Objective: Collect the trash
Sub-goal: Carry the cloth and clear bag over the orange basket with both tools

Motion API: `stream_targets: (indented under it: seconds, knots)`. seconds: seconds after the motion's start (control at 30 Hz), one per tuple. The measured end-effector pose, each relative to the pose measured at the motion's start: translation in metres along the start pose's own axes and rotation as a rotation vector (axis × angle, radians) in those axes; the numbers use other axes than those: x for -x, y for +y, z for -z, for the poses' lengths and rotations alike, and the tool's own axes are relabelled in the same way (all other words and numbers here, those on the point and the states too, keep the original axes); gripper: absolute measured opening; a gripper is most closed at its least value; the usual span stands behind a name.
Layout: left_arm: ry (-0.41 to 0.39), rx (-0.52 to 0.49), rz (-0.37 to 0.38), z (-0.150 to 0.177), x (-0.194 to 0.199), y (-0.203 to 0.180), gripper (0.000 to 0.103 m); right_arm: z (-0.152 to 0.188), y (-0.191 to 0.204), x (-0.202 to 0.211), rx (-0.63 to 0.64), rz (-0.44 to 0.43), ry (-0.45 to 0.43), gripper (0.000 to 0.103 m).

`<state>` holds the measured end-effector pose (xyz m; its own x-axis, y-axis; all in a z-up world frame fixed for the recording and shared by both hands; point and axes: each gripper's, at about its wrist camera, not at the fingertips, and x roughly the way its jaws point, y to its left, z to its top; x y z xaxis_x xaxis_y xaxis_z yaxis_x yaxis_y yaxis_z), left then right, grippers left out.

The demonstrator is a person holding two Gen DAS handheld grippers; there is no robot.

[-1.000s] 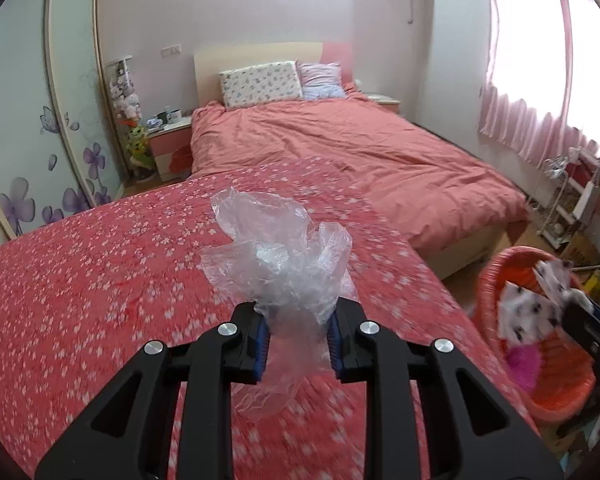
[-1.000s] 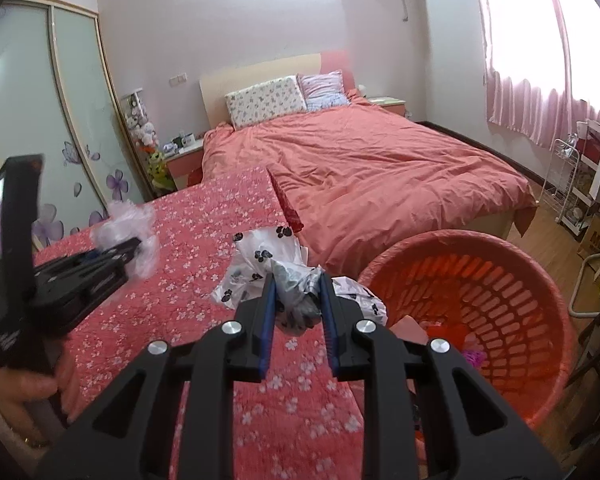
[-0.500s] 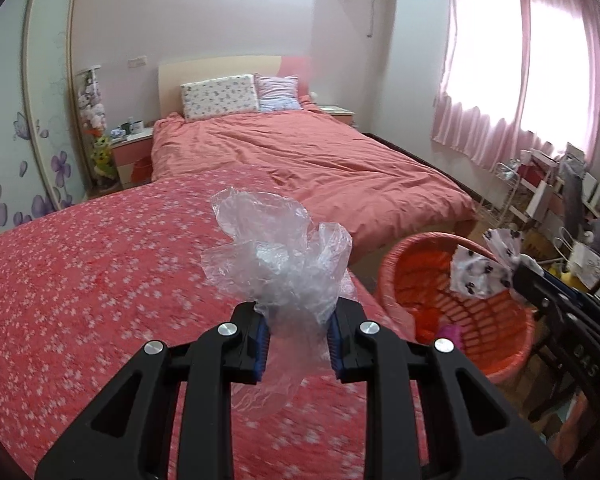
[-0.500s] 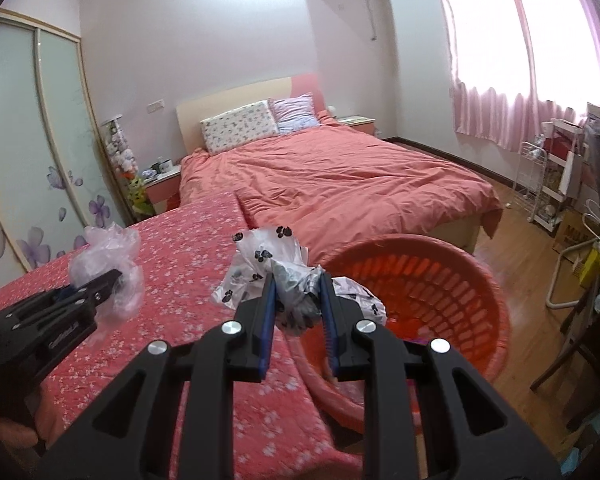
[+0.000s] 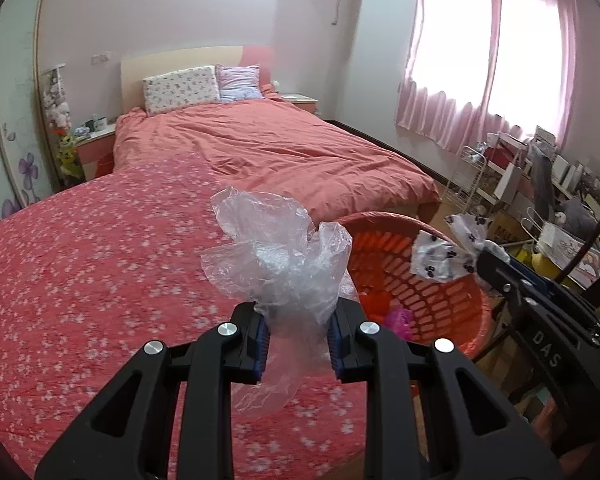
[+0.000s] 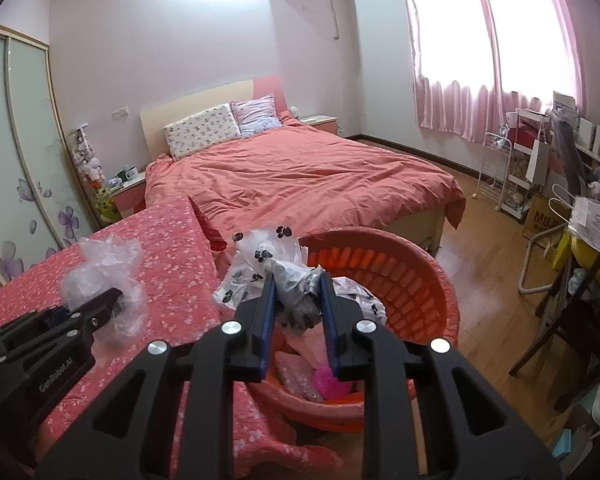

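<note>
My left gripper [image 5: 298, 338] is shut on a crumpled clear plastic bag [image 5: 278, 256], held above the flowered red bedspread [image 5: 80, 272] near its right edge. It also shows in the right wrist view [image 6: 100, 304]. My right gripper [image 6: 298, 312] is shut on a white bag with black paw prints [image 6: 260, 260], held over the near rim of the orange laundry-style basket [image 6: 416, 280]. In the left wrist view the paw-print bag [image 5: 446, 256] hangs over the basket [image 5: 432, 288]. Pink and clear trash lies inside the basket.
A second bed with a salmon duvet [image 6: 300, 176] lies behind. Wooden floor [image 6: 488, 264] spreads right of the basket. A white wire rack [image 6: 500, 172], cluttered shelves and a chair frame [image 6: 560, 312] stand at the right. Wardrobe doors [image 6: 28, 152] stand at the left.
Both grippers have swung right toward the basket with their bags. The basket now sits directly under the right gripper and closer to the left gripper.
</note>
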<state>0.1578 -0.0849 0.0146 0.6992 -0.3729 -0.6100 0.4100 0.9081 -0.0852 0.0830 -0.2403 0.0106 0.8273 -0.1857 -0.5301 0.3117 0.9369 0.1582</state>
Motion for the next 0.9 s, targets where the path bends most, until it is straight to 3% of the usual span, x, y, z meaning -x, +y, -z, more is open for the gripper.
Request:
stream_targets:
  seconds: [0.43, 0.9]
  knots:
    - [0.027, -0.028, 0.121, 0.004, -0.024, -0.034, 0.024, -0.005, -0.038, -0.019, -0.077, 0.019, 0.021, 0.022]
    - [0.058, -0.044, 0.166, 0.001, -0.051, -0.056, 0.024, -0.009, -0.058, -0.051, -0.102, 0.036, 0.036, 0.023]
